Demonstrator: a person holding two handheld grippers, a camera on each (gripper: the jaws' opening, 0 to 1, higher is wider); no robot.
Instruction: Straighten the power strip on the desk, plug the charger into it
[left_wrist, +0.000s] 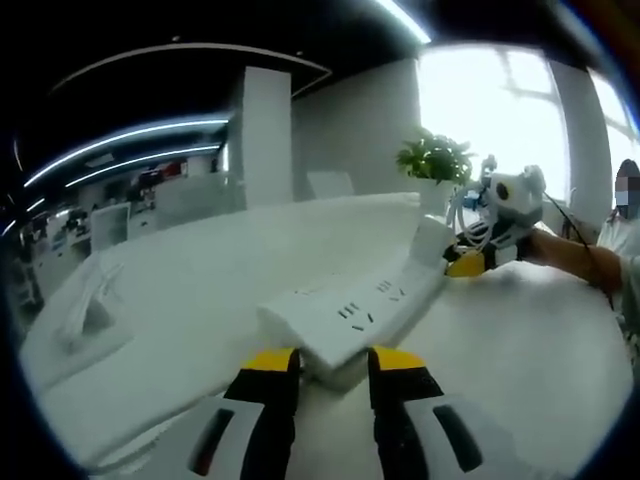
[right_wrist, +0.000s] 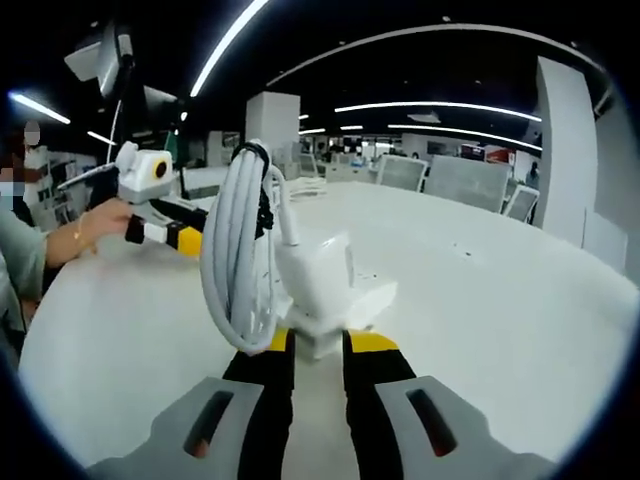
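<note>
Power strip (left_wrist: 350, 318): one, white, long flat bar lying on the white counter (left_wrist: 520, 350). In the left gripper view its long axis runs from just ahead of the left tongs (left_wrist: 330, 362) away and to the right, toward the right tongs (left_wrist: 466, 263) at its far end. Socket face is up; several slot groups show along it, too small to count surely.

Left tongs: yellow-tipped jaws stand a little apart, with the strip's near end at or between the tips. Whether they pinch it or only bracket it I cannot tell.

Right tongs (right_wrist: 316, 345): jaws drawn close on a white blocky piece, which I take to be the strip's other end or a charger body (right_wrist: 320, 275) standing at it; the two cannot be separated here. A coiled white cable (right_wrist: 235, 255), bundled in loops, rises just left of that block, touching it. In the same view the left tongs (right_wrist: 185, 240) show far left, carried by a hand (right_wrist: 95, 225).

Judgement: each pair of tongs sits at one end of the strip, so straightening turns on swinging the ends about that long axis. The right is nearer the cable and block.

Count: one strip, one coil, two tongs. A potted plant (left_wrist: 436, 160) stands beyond; a white stand-like object (left_wrist: 95, 305) sits far left on the counter.
</note>
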